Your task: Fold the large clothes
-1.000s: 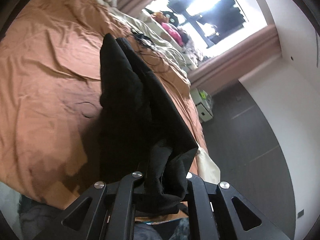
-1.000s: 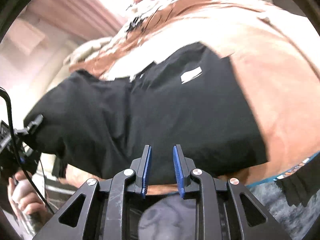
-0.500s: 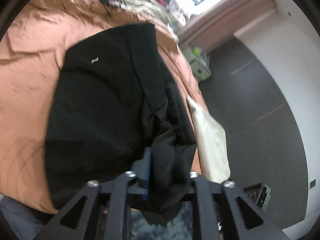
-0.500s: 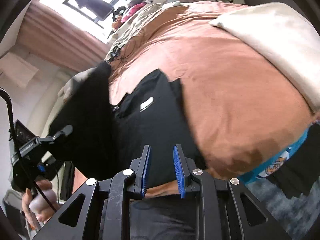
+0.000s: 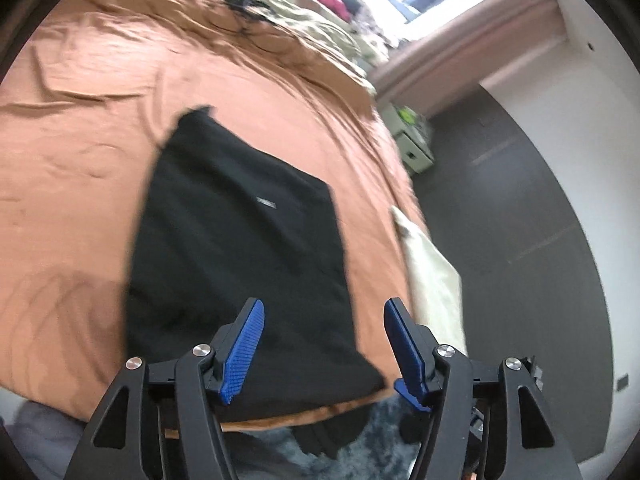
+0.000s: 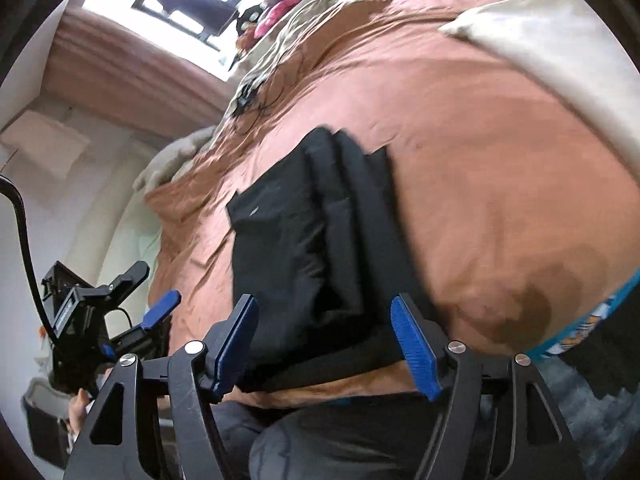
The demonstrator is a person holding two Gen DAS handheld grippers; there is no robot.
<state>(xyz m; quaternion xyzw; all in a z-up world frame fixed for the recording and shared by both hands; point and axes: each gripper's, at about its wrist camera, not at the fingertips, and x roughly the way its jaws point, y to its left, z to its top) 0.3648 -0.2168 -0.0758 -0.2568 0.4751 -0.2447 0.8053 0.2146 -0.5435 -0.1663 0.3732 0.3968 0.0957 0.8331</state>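
Observation:
A black garment [image 5: 240,248] lies folded into a flat rectangle on the orange bed sheet [image 5: 80,160], its near edge at the foot of the bed. My left gripper [image 5: 324,344] hovers over that near edge, its jaws opening and the blue pads [image 5: 244,344] clear of the cloth. In the right wrist view the garment [image 6: 304,248] shows stacked folds along its right side. My right gripper [image 6: 324,344] is also opening above the near edge, with nothing pressed between its pads. The left gripper [image 6: 148,292] appears at the garment's left, held by a hand [image 6: 80,404].
A cream cloth [image 5: 432,280] hangs over the bed's right edge. A beige quilt [image 5: 304,20] with dark cables and clutter covers the far end under the window. A white drawer unit [image 5: 412,140] stands on the dark floor. A grey fluffy rug [image 5: 360,440] lies below the bed.
The left gripper let go of the black garment that hung from it; the garment now lies flat and folded on the bed. Both grippers' jaws have spread wide.

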